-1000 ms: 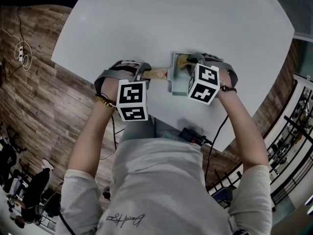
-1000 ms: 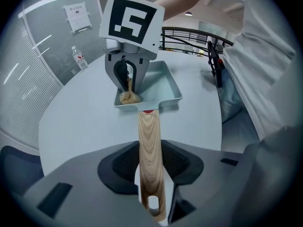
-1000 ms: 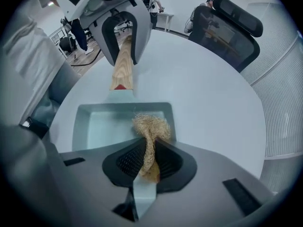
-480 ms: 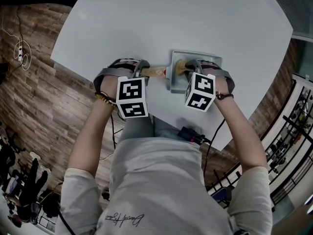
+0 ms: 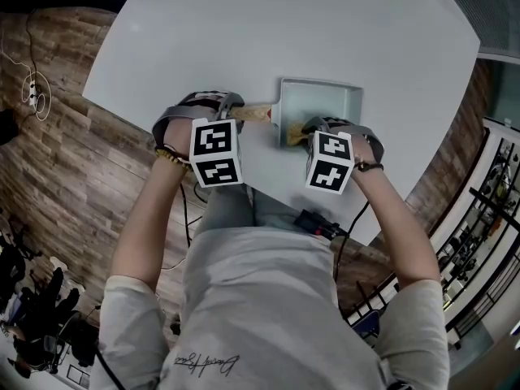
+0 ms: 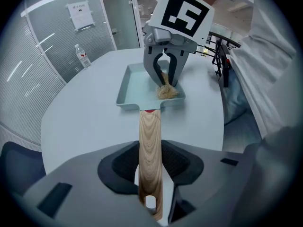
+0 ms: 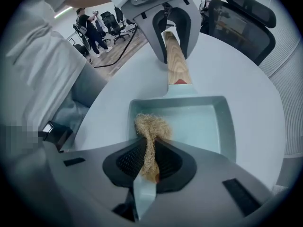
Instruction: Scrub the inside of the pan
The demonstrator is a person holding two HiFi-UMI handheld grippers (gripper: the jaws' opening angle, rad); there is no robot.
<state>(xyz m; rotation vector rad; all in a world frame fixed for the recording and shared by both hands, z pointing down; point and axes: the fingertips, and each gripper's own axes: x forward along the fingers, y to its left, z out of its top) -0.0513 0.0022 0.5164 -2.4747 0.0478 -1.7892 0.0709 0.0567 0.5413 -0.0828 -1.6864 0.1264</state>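
Pan [image 5: 329,104] sits by the table [image 5: 284,23]'s near edge, its wooden handle [image 6: 149,136] pointing left and clamped tight by the left gripper [image 6: 150,174]. The right gripper [image 7: 150,162] pinches a tan scrubber [image 7: 151,126], which rests in the pan's near left corner.

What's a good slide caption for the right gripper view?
Right gripper holds a fibrous scrubber in a corner of the pan while the left gripper grips its wooden handle.
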